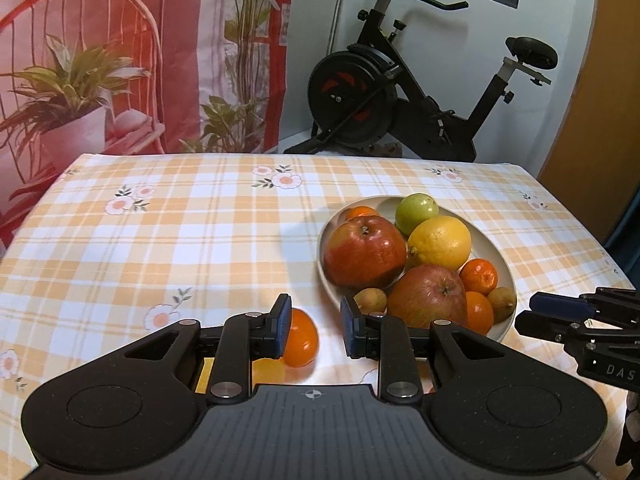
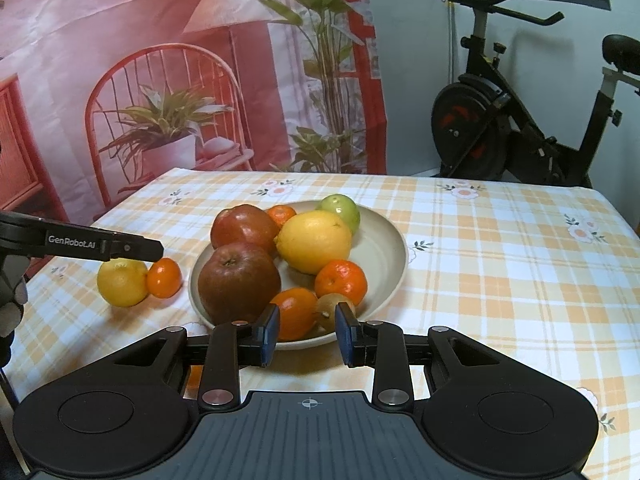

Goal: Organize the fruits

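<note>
Left gripper (image 1: 312, 330): jaws at their narrowest, empty, over loose tangerine (image 1: 300, 338) | right gripper (image 2: 306, 332): closed, empty, at plate (image 2: 388, 248) rim | done: apples, lemon, tangerines plated | left: tangerine and yellow citrus (image 2: 122, 282) on cloth (image 2: 500, 280)
</note>
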`<state>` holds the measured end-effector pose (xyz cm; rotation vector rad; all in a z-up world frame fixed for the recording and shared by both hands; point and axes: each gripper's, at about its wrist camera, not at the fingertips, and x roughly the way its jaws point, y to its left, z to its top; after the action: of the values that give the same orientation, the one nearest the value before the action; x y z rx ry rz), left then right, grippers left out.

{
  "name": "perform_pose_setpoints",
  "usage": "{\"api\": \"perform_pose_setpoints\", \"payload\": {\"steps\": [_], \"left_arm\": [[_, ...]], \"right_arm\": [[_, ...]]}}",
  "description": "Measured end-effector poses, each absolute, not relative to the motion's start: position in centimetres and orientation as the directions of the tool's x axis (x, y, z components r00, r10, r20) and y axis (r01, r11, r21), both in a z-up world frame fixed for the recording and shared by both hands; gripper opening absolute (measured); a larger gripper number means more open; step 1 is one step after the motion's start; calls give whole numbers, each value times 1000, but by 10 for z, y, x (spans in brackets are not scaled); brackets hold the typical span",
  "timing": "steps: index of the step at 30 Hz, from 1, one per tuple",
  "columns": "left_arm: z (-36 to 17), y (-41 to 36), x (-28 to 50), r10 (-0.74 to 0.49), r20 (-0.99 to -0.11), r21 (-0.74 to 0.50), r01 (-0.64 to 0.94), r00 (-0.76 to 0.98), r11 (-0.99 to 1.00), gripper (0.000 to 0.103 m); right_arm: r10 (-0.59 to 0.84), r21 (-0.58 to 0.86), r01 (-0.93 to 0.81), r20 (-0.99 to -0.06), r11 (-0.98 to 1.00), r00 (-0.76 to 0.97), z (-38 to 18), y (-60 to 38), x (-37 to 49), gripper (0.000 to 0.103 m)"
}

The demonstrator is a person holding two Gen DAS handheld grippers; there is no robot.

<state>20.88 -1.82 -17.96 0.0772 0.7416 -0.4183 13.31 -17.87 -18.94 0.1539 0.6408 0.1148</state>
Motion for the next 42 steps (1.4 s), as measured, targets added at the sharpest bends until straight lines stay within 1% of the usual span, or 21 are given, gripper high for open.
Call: {"api": "perform_pose_setpoints", "payload": {"steps": [24, 42], "left_arm": [[-177, 8, 189, -316, -667, -79, 357, 675, 931, 28], [-180, 27, 186, -317, -660, -112, 328, 681, 938, 28]], "right_arm": [[187, 164, -109, -603, 980, 776, -187, -158, 132, 29], [233, 166, -165, -637, 972, 735, -192, -139, 134, 29]]}}
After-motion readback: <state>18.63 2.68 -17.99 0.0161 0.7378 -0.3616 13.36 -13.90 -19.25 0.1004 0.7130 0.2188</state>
